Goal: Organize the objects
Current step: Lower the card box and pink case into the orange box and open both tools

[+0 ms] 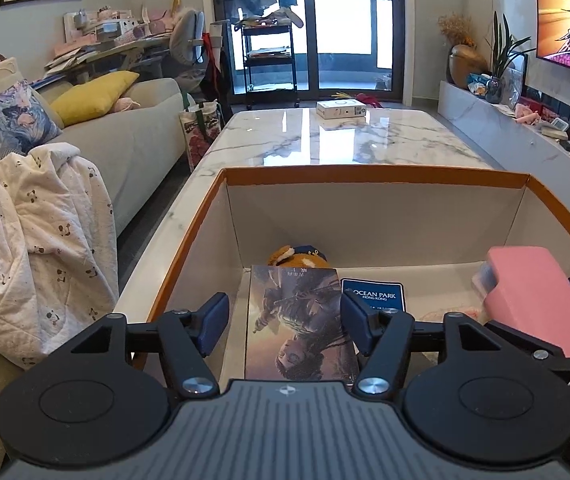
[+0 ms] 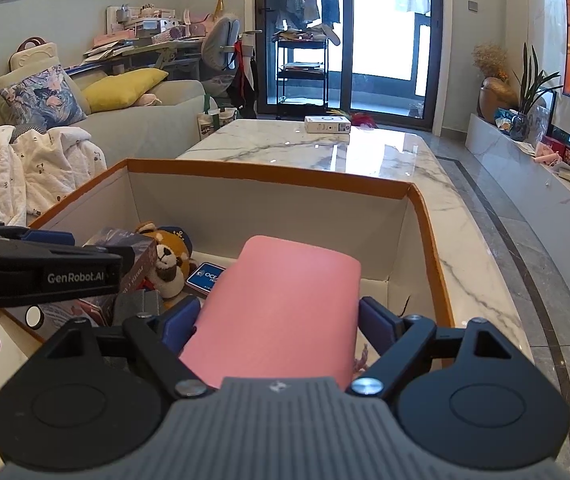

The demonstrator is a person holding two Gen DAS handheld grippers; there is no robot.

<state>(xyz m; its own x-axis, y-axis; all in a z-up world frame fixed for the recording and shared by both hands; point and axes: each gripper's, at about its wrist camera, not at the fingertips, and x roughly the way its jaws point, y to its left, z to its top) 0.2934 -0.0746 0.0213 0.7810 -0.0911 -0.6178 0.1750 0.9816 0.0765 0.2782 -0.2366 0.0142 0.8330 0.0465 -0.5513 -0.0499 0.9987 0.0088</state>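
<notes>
An orange-rimmed cardboard box (image 1: 373, 174) stands on the marble table, also in the right wrist view (image 2: 265, 174). Inside lie an illustrated book (image 1: 299, 320), a plush toy (image 1: 297, 256) and a blue Ocean Park card (image 1: 373, 294). My left gripper (image 1: 285, 322) is open over the book, its fingers on either side of it and apart from it. My right gripper (image 2: 281, 320) is shut on a pink case (image 2: 285, 312), held over the box's right half. The pink case (image 1: 537, 300) also shows in the left wrist view. The left gripper (image 2: 45, 272) shows at the left of the right wrist view.
A white small box (image 1: 341, 109) lies at the table's far end. A sofa with cushions and a white blanket (image 1: 33, 248) runs along the left. A low marble TV bench (image 1: 525, 140) and a screen are on the right. A black trolley stands by the glass doors.
</notes>
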